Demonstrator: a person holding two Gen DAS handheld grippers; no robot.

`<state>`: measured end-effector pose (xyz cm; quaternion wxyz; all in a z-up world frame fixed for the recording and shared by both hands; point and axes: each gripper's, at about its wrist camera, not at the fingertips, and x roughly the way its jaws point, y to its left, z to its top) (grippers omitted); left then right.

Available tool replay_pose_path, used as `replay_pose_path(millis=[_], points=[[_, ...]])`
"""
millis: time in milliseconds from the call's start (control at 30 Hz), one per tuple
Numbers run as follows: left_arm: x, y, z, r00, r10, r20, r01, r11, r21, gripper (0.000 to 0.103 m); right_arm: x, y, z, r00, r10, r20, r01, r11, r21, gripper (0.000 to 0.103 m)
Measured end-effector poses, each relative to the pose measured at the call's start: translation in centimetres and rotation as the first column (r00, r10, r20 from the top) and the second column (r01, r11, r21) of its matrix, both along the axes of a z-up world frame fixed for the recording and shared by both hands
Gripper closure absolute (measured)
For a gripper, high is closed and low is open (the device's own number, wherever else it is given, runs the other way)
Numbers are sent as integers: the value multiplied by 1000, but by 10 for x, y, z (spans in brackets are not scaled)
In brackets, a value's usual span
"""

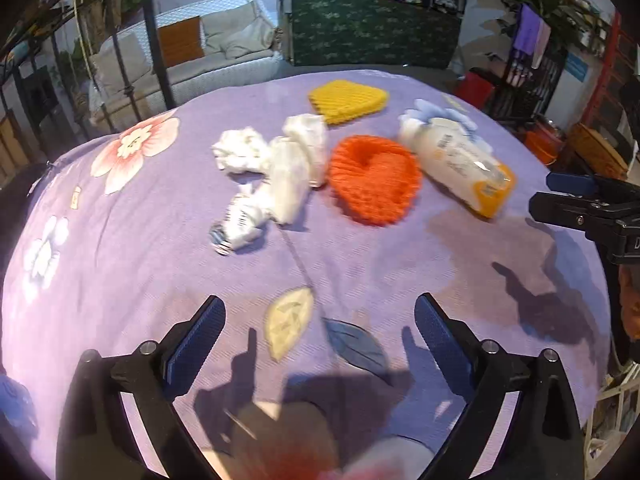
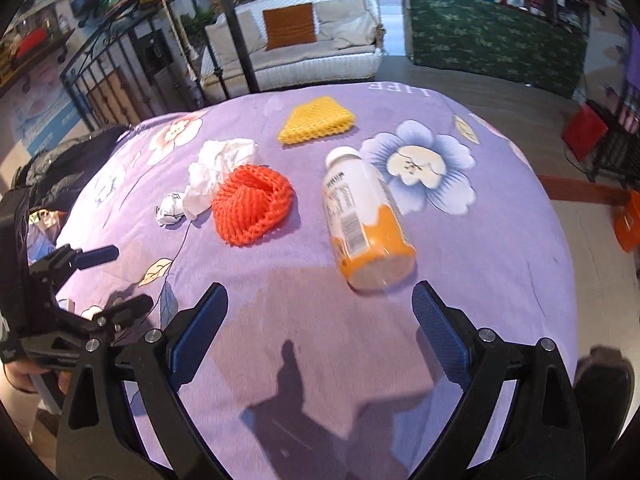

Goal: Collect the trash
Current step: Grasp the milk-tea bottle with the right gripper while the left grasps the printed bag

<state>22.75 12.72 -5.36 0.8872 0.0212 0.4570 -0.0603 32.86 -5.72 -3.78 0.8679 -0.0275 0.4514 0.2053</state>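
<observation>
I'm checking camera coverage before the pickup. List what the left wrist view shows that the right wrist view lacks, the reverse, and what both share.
Only the left wrist view: the left gripper head-on, jaws open over the cloth, and the right gripper side-on at the frame's right edge.

Only the right wrist view: the bottle's barcode and a hand holding the left gripper.

Both: the bottle, orange foam net, yellow foam net, crumpled tissues and purple floral cloth.

Purple floral cloth (image 2: 460,280) bears bottle (image 2: 366,220), orange net (image 2: 252,204), yellow net (image 2: 316,120), tissues (image 2: 216,172)
</observation>
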Motion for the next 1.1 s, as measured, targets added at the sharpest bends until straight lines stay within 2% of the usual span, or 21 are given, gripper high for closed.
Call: replay_pose_path(millis=[167,333,433,467,533,600,800,900,967,1033,1100], points=[[30,24,-5,999,39,-18,-39,999,9,16,43,11,-14,1000,-1,-5,0,991,-137,11],[58,22,-7,1000,29,-6,-29,998,59,17,74,17,-38,997,5,-78,-20,981,-193,27],[77,19,-12,999,21,-26,-20,999,46,20,83,21,-48,994,7,-105,-30,977,-213,36],[84,17,-15,999,20,-37,-18,998,63,23,84,22,-50,994,9,-107,-32,975,-218,39],[92,14,-24,997,29,-68,-22,994,107,26,87,22,-54,994,3,-107,-26,976,-216,40],[92,15,-30,995,15,-97,-7,997,82,26,86,19,-53,994,-4,-106,-18,980,-199,40],[69,30,-33,996,11,-93,-6,999,49,25,74,6,-49,997,-28,-77,16,987,-160,41],[66,38,-33,996,24,-83,-20,999,44,35,70,4,-46,997,-45,-69,35,990,-138,41],[68,41,-30,996,43,-81,-41,998,37,56,66,3,-43,997,-53,-58,46,991,-124,41],[70,45,-27,994,60,-92,-57,998,36,69,59,0,-37,997,-59,-39,55,993,-109,41],[67,45,-24,993,64,-100,-62,998,24,70,50,-3,-30,998,-60,-22,57,994,-93,41]])
